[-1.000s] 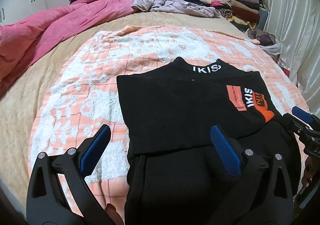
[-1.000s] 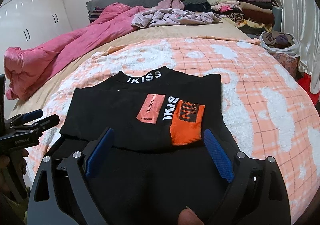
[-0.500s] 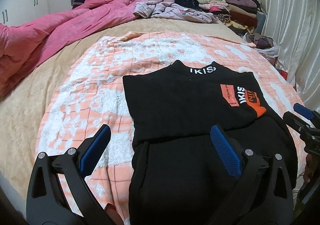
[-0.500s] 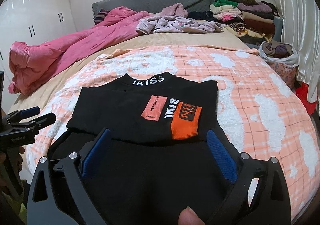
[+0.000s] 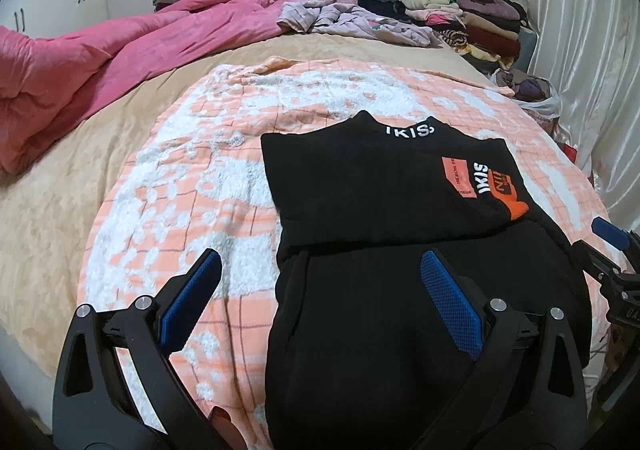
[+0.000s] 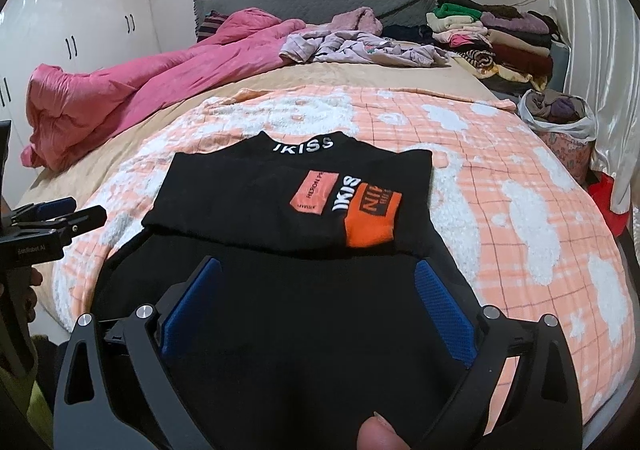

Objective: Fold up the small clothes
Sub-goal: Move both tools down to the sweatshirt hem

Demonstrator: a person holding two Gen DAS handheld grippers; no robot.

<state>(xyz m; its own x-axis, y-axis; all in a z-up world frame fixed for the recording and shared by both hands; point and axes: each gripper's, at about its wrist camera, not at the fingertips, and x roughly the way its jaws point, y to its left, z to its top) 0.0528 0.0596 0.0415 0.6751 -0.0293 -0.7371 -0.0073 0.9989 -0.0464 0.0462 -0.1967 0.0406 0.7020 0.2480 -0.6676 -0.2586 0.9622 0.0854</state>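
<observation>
A black top [image 5: 376, 185] with a white "IKISS" collar and an orange print lies on the peach checked blanket [image 5: 192, 177]; its lower part is folded up over the upper part, and more black cloth [image 5: 384, 330] lies nearest me. It shows in the right wrist view too [image 6: 280, 189]. My left gripper [image 5: 320, 290] is open and empty, above the garment's near left edge. My right gripper [image 6: 316, 298] is open and empty, above the near black cloth. Each gripper shows at the edge of the other's view [image 5: 608, 246], [image 6: 56, 213].
A pink duvet [image 5: 100, 61] lies along the left of the bed. Loose lilac clothes [image 5: 352, 21] and a stack of folded clothes [image 5: 468, 17] sit by the grey headboard. A bag of clothes [image 6: 560, 113] and a curtain stand at the right. White wardrobes line the left wall.
Both grippers have drawn back and risen a little from the garment, so it looks smaller and farther. The garment has not moved. Both stay open.
</observation>
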